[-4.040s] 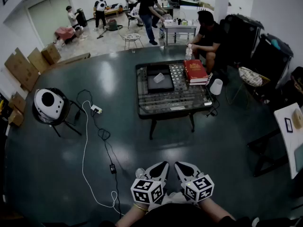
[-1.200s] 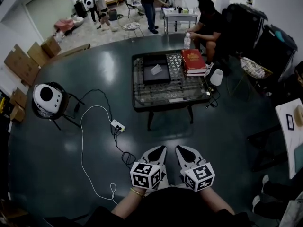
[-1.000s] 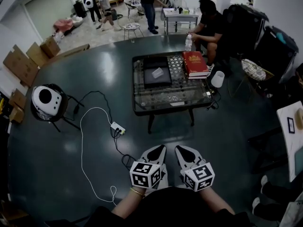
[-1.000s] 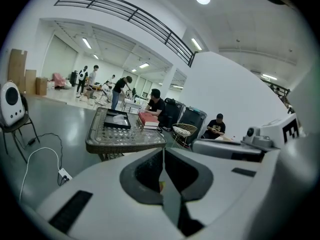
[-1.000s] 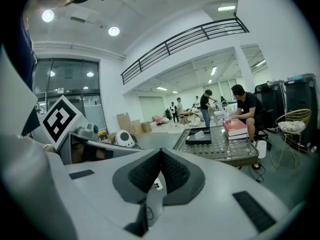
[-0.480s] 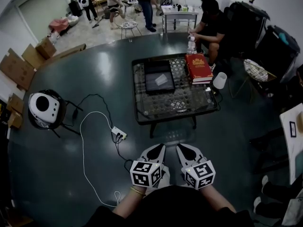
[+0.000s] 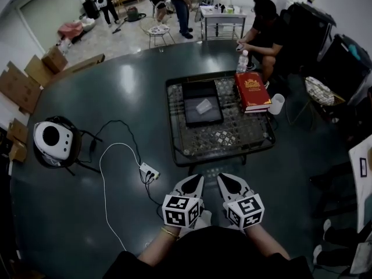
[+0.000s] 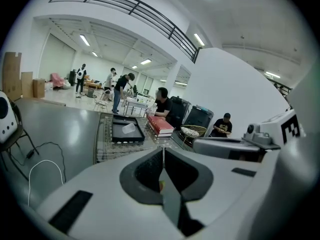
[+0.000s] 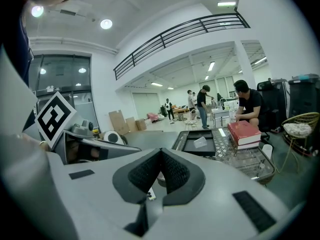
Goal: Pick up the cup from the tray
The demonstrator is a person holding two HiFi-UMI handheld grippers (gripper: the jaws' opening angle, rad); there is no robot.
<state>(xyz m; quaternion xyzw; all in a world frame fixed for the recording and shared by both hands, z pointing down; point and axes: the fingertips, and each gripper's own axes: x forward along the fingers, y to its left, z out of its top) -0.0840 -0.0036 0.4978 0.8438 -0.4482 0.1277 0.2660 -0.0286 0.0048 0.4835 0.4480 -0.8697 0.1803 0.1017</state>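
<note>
As seen in the head view, glass-topped counter standing on a dark floor, ahead of both grippers. On the counter's far left part, black tray; inside it, clear cup, apparently tipped on its side, touched by neither gripper. On the counter's far right part, red book. Just past the counter's far right corner, bottle and seated person. Off the counter's near left corner, power strip on the floor with a white cable. Just short of the counter's near edge, left hand-held gripper and right hand-held gripper side by side, each pointing toward the counter, well apart from the tray.

Through the left gripper view, left hand-held gripper with jaws pressed together, nothing between them. Beyond the tips, counter stretching away, tray on its top, cup pale and slanted inside the tray, red book on the counter to the tray's right.

Through the right gripper view, right hand-held gripper likewise closed tip to tip, empty. Past it, counter at right of frame, tray on its far part, cup within the tray, red book beside the tray on the counter's right.
</note>
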